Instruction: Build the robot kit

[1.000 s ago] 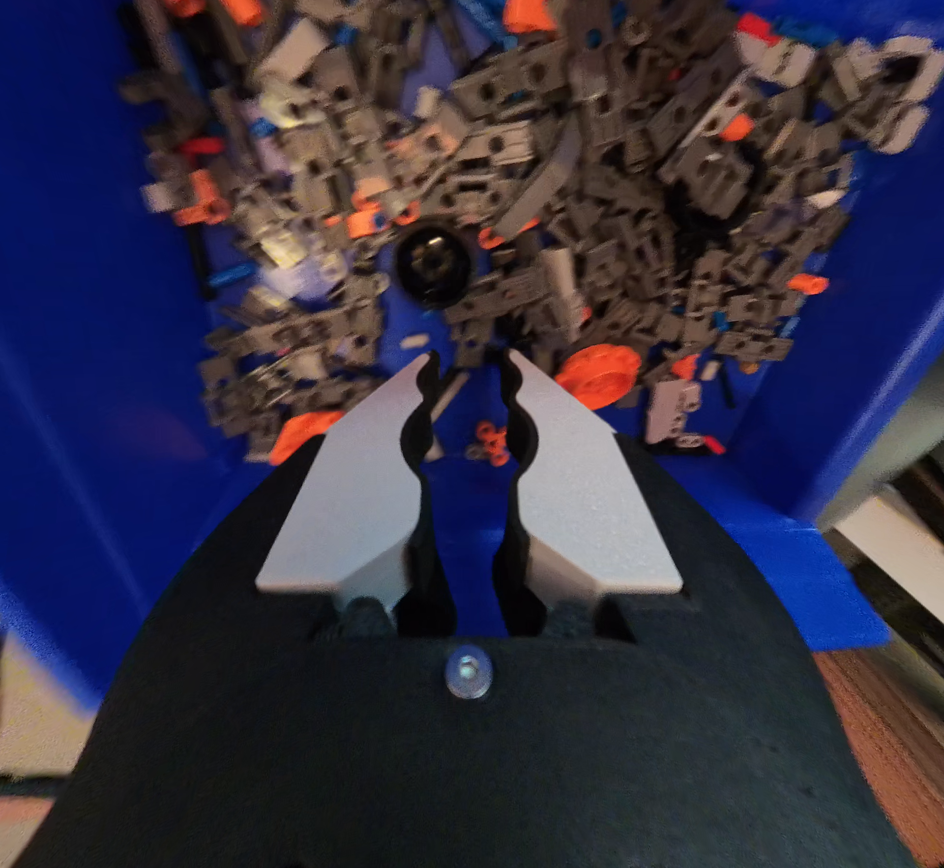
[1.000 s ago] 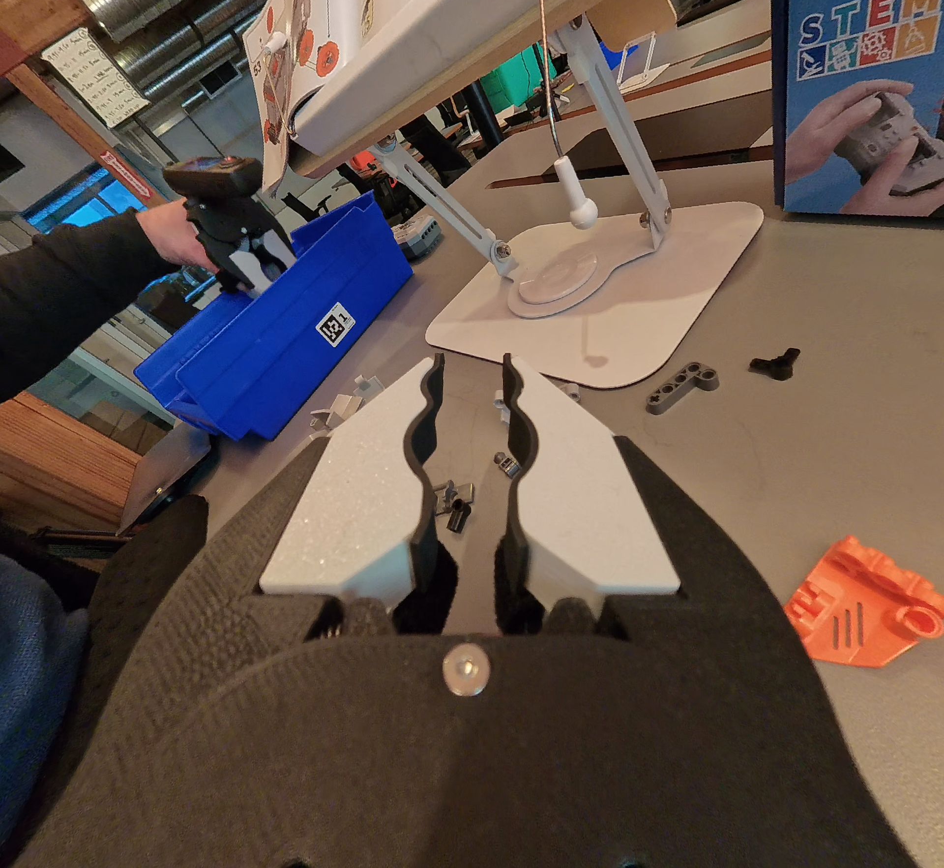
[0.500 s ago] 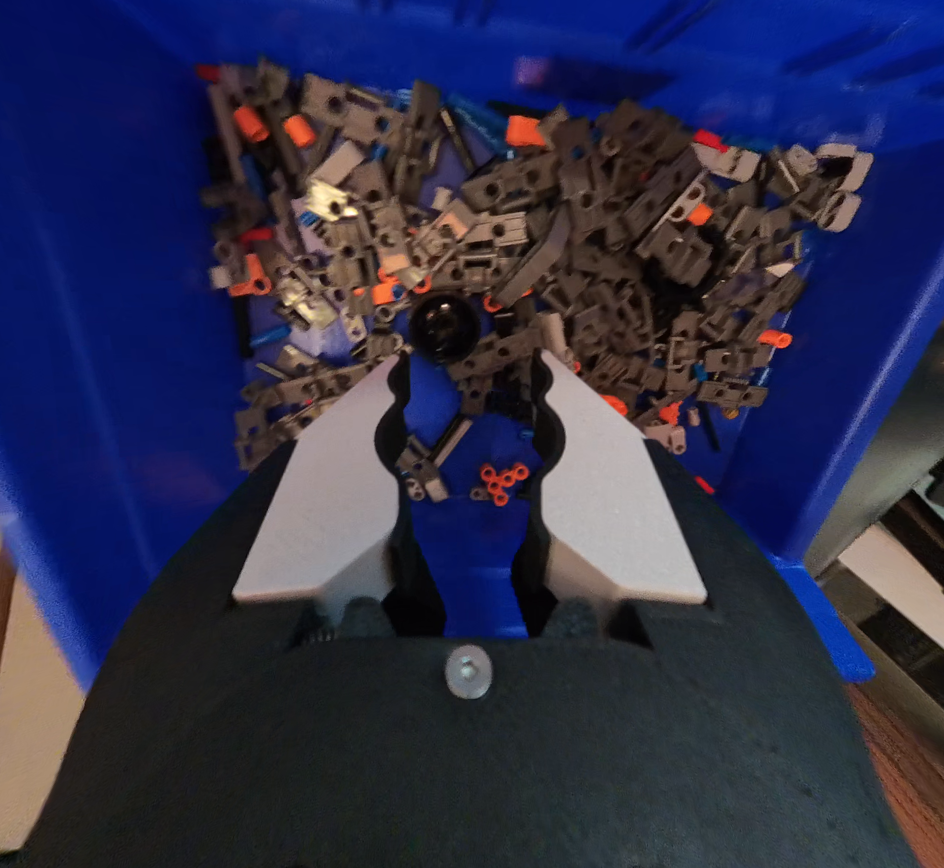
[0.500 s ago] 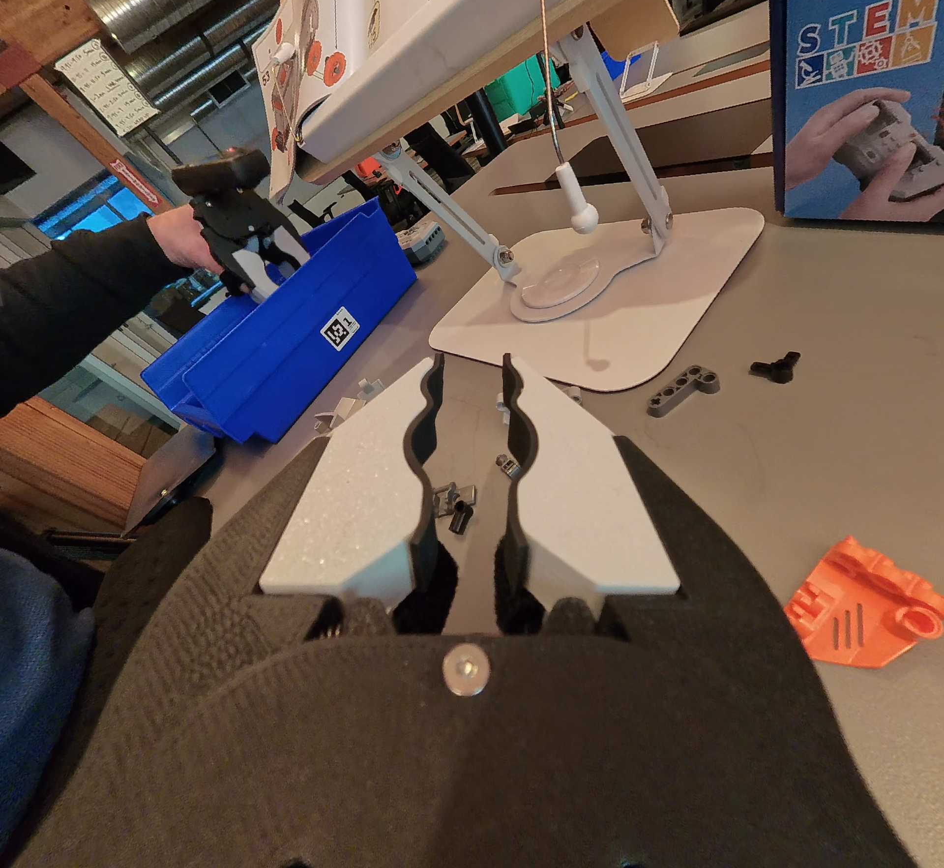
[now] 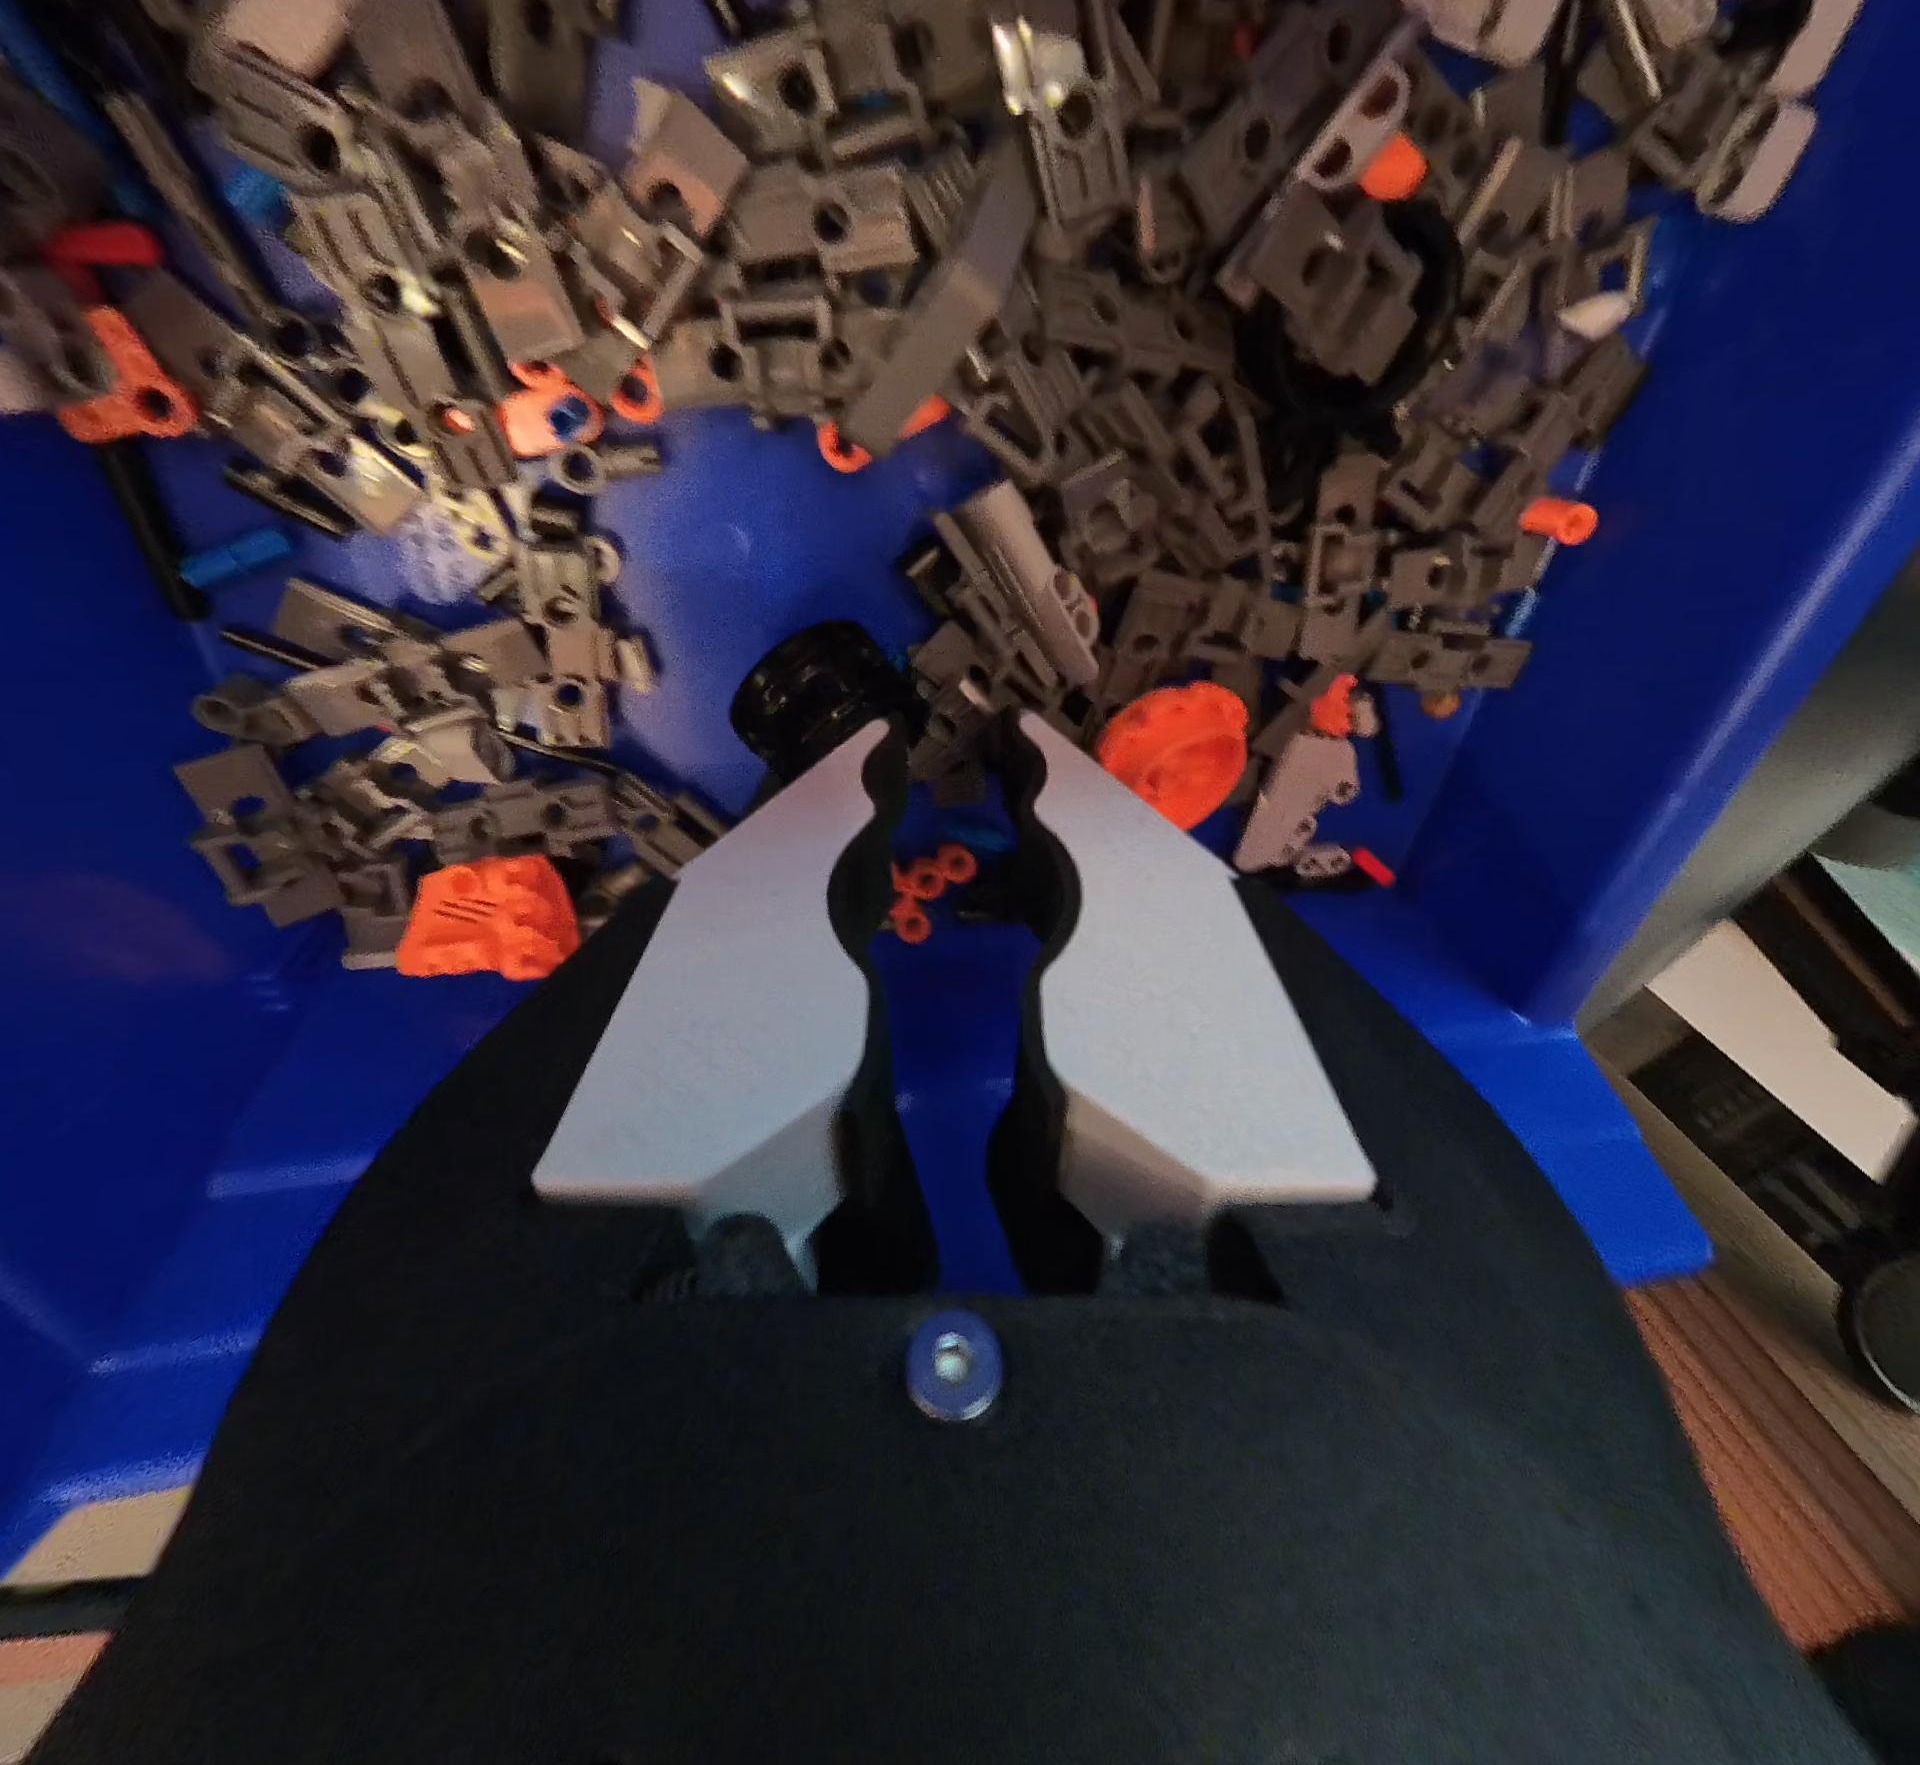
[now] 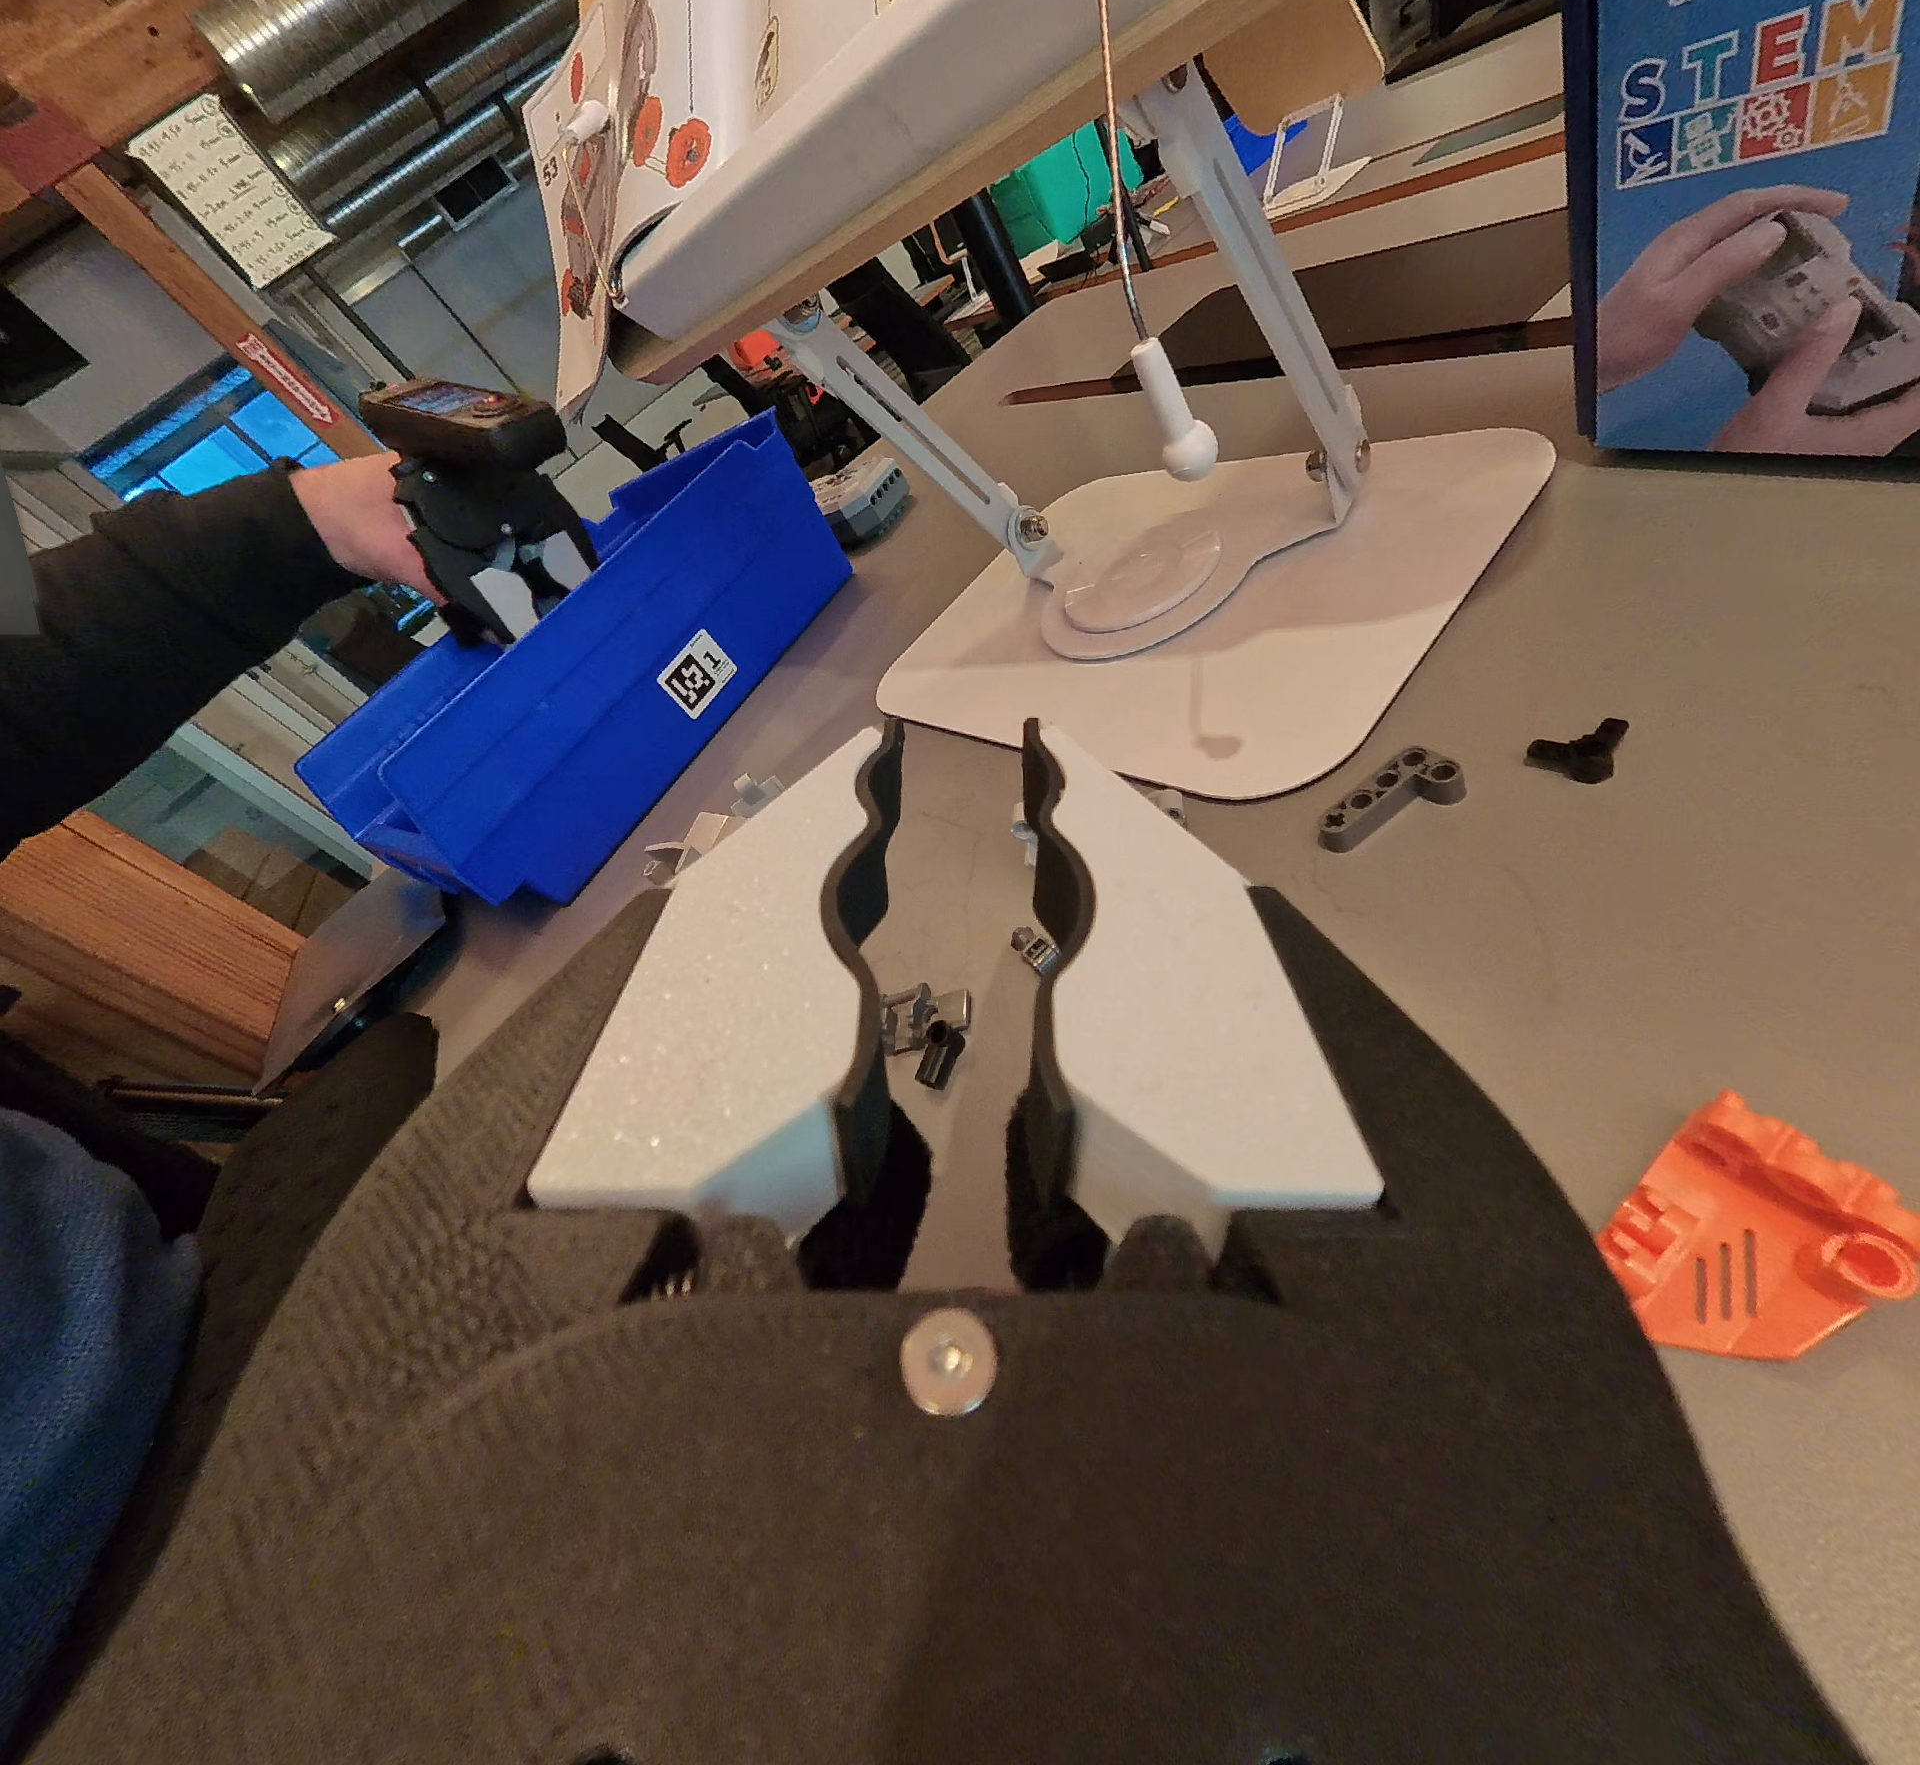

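Note:
My left gripper (image 5: 953,739) is deep inside a blue bin (image 5: 1662,676), low over its floor. Its jaws stand a narrow gap apart with nothing clearly held. A black wheel (image 5: 805,702) lies just left of the left fingertip, and blurred grey parts lie at the tips. An orange wheel (image 5: 1174,749) is to the right, with small orange rings (image 5: 930,879) on the floor between the fingers. My right gripper (image 6: 961,739) is open and empty above the grey table (image 6: 1662,884), over small grey and black parts (image 6: 925,1029). The right wrist view shows the left gripper (image 6: 520,588) in the bin (image 6: 582,739).
A pile of grey parts (image 5: 935,261) fills the far bin, with an orange panel (image 5: 483,920) at the near left. On the table are a white stand base (image 6: 1299,635), a grey beam (image 6: 1392,796), a black piece (image 6: 1574,749), an orange panel (image 6: 1766,1248) and a blue box (image 6: 1745,157). About 45 cm separates my left fingertips from my right.
My left gripper opened wide, then narrowed its jaws and pushed down closer to the parts. The black wheel now lies by the left fingertip. My right gripper has hardly moved.

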### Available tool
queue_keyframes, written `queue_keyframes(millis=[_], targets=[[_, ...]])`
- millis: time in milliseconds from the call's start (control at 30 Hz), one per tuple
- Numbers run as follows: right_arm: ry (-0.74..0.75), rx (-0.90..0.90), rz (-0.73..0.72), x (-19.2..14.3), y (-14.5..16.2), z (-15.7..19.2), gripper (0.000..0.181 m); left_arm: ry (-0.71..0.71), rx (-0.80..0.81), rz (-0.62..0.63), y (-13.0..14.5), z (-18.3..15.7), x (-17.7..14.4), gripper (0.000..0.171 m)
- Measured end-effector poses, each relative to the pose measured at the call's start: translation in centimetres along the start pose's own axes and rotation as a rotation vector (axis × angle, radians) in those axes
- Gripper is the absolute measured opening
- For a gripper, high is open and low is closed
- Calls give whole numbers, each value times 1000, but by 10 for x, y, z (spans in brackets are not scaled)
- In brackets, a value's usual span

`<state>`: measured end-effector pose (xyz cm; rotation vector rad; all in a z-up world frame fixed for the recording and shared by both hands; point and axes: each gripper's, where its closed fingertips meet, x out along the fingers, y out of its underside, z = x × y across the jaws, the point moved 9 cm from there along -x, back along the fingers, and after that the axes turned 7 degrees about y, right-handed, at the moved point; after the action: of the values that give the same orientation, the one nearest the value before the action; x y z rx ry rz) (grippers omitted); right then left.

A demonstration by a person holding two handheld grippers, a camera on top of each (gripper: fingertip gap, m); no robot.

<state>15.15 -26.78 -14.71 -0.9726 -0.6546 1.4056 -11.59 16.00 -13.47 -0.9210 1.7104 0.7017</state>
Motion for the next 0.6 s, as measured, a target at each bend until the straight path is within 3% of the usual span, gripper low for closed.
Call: queue_keyframes(millis=[67,133,267,400,467,600], targets=[[-2,0,-2,0,0,0,20,64,-23,66,8,-6,2,16],[-3,1,-4,0,0,0,20,115,-50,102,15,-12,3,4],[-4,3,-7,-1,0,0,20,239,-84,113,24,-26,-1,8],[-3,2,-6,-1,0,0,20,158,-80,-26,12,-23,-13,31],[-2,2,-5,-1,0,0,20,101,-76,-29,6,-20,-11,45],[-3,2,-9,-1,0,0,20,60,-97,-104,-6,-18,1,43]])
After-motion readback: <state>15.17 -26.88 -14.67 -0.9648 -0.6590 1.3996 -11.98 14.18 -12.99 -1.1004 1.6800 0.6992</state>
